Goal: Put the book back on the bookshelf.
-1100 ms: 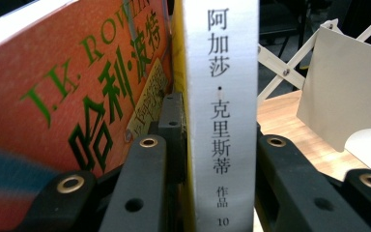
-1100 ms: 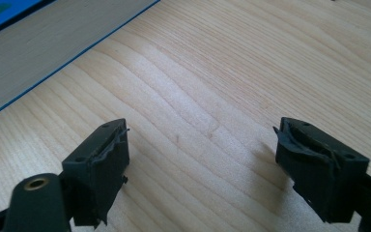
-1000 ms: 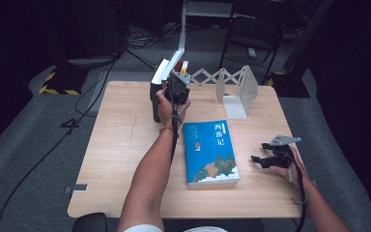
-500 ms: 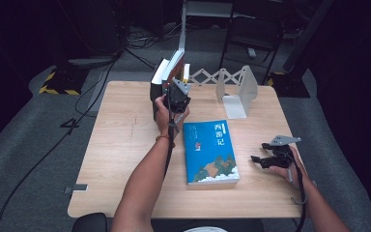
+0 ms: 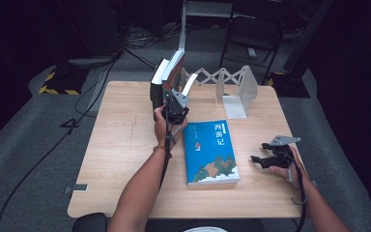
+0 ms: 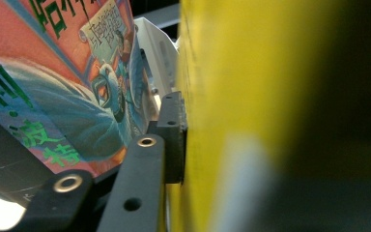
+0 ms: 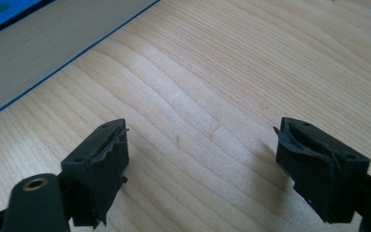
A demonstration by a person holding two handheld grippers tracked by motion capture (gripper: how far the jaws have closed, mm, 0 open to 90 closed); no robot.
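Observation:
My left gripper point(image 5: 176, 100) is shut on a yellow-covered book point(image 6: 232, 96) beside the upright books point(image 5: 163, 79) at the table's back. Its jaws have just closed further on the book. One black pad point(image 6: 172, 130) presses flat on the yellow cover, and the other jaw is hidden behind the book. A colourful illustrated book point(image 6: 53, 72) leans just left of it. A blue book point(image 5: 210, 152) lies flat mid-table. My right gripper point(image 5: 260, 161) rests on the table right of it, open, with only bare wood point(image 7: 200, 164) between its fingers.
A white metal expanding book rack point(image 5: 234, 89) stands at the back, with its end plate right of the upright books. The blue book's page edge point(image 7: 38, 43) lies close beyond the right gripper. Dark floor and cables surround the wooden table point(image 5: 121, 145).
My left gripper has come lower and nearer with the yellow book, which stays beside the upright books. The right gripper and the blue book have not moved.

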